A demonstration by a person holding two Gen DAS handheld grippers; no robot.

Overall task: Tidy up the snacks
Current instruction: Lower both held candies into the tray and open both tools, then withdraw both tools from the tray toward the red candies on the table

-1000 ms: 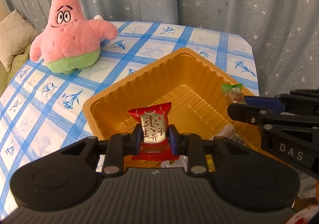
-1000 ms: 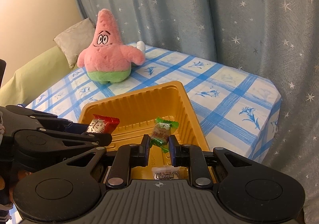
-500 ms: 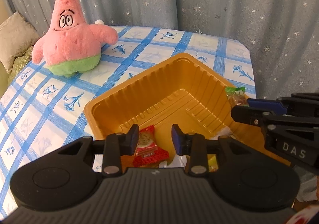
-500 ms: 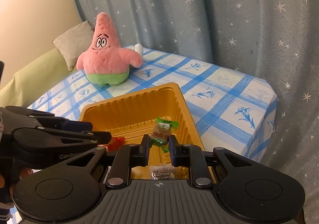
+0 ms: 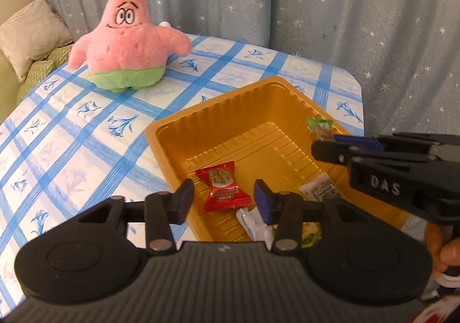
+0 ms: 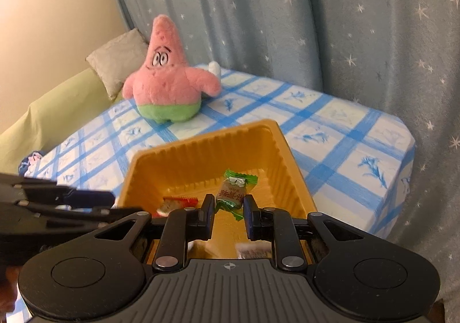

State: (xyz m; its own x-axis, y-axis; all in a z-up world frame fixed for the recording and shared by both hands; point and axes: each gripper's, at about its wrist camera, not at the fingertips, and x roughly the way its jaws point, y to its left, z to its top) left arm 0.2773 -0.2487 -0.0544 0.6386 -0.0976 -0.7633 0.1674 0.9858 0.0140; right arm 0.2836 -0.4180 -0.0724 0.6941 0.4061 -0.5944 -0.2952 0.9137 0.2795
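Now my left gripper (image 5: 222,201) is opening, nothing pressed between its pads; the red crinkle-edged foil candy packet (image 5: 223,190) lies loose on the ribbed floor of the gold moulded-plastic tray (image 5: 161,133), at about 12 o'clock from my fingertips. My right gripper (image 6: 229,215) is at its narrowest, and the green twist-wrapped candy (image 6: 233,192) shows between its tips; I cannot tell for sure that it is pinched. What worries me: the thin, glossy tray looks light, so a finger catching its rim could slide it over the smooth blue-checked tablecloth (image 5: 86,133). Slick wrappers could also slip from the pads. The pink plush starfish (image 5: 129,35) at 10 o'clock is soft and well clear.
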